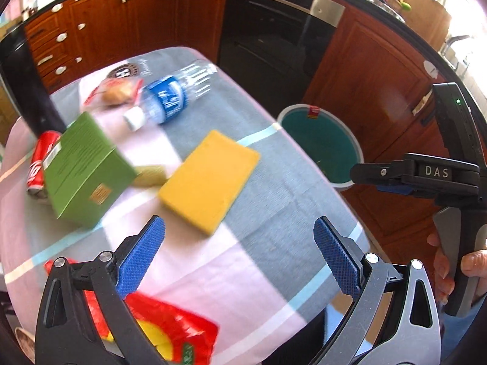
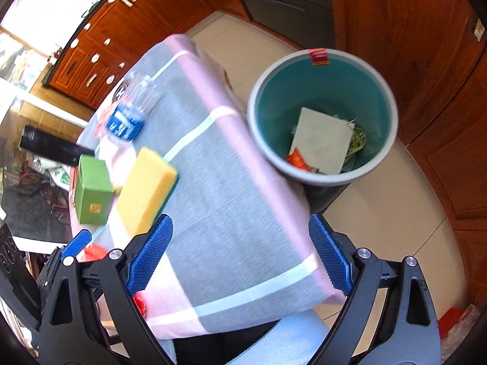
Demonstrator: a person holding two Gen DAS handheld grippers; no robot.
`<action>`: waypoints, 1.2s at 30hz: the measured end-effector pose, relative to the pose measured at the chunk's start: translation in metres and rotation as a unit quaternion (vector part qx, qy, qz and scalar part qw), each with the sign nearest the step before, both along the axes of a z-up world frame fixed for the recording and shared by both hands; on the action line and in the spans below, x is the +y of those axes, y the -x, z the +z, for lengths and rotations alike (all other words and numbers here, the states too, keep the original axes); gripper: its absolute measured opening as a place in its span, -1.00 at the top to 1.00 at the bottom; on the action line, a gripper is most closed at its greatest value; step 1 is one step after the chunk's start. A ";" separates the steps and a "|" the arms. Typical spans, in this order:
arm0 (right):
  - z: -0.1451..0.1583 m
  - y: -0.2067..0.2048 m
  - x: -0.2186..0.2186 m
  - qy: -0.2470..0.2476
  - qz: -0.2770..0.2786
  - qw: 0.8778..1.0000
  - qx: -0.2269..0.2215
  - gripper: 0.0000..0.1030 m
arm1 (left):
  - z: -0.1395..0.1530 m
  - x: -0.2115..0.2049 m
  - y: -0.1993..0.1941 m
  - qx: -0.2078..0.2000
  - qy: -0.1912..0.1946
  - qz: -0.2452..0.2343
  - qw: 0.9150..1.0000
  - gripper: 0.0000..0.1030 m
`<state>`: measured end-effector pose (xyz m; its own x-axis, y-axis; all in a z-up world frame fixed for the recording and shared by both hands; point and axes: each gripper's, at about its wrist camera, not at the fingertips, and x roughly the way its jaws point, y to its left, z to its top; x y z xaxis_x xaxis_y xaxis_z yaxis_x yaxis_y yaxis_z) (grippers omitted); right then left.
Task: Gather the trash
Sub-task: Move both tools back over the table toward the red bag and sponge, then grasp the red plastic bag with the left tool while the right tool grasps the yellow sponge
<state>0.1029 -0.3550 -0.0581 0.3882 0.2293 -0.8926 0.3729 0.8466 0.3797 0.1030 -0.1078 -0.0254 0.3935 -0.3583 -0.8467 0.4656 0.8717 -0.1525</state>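
Observation:
My left gripper point(image 1: 239, 243) stands open and empty above the near part of the table, over the checked cloth point(image 1: 274, 200). Beyond it lie a yellow sponge point(image 1: 210, 179), a green box point(image 1: 83, 170), a red soda can point(image 1: 41, 167), a plastic water bottle point(image 1: 173, 94) on its side and a snack wrapper point(image 1: 118, 91). A red and yellow bag point(image 1: 170, 328) lies under the left finger. My right gripper point(image 2: 240, 249) is open and empty over the table's right edge. The teal trash bin point(image 2: 322, 112) stands on the floor beside the table, with a pale card and scraps inside.
Wooden kitchen cabinets point(image 1: 115, 27) and a dark oven point(image 1: 268, 30) run behind the table. A black cylinder point(image 2: 54, 146) lies beyond the green box point(image 2: 92, 190). Tiled floor point(image 2: 380, 213) surrounds the bin. A hand point(image 1: 468, 267) holds the right gripper's handle.

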 end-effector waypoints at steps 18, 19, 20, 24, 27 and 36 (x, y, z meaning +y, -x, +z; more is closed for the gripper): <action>-0.007 0.006 0.123 0.016 0.093 0.995 0.028 -0.68 | -0.040 0.159 0.041 0.020 -0.020 0.123 0.992 -0.91; -0.008 0.006 0.127 0.018 0.096 0.995 0.031 -0.68 | -0.044 0.164 0.042 0.024 -0.020 0.128 0.991 -0.91; -0.010 0.005 0.130 0.019 0.099 0.994 0.033 -0.68 | -0.048 0.170 0.042 0.030 -0.019 0.133 0.991 -0.91; -0.016 0.003 0.146 0.023 0.109 0.993 0.043 -0.68 | -0.064 0.183 0.044 0.050 -0.015 0.139 0.989 -0.91; -0.022 0.002 0.159 0.025 0.126 0.990 0.053 -0.68 | -0.072 0.187 0.044 0.062 -0.008 0.139 0.988 -0.91; -0.049 0.001 0.206 0.048 0.192 0.976 0.085 -0.68 | -0.080 0.189 0.041 0.066 -0.004 0.133 0.989 -0.91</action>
<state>0.1019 -0.1494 -0.1067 0.1335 0.2417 -0.9611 0.0709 0.9650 0.2525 0.0624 0.0808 -0.1054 0.3581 -0.2504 -0.8995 0.1969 0.9620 -0.1894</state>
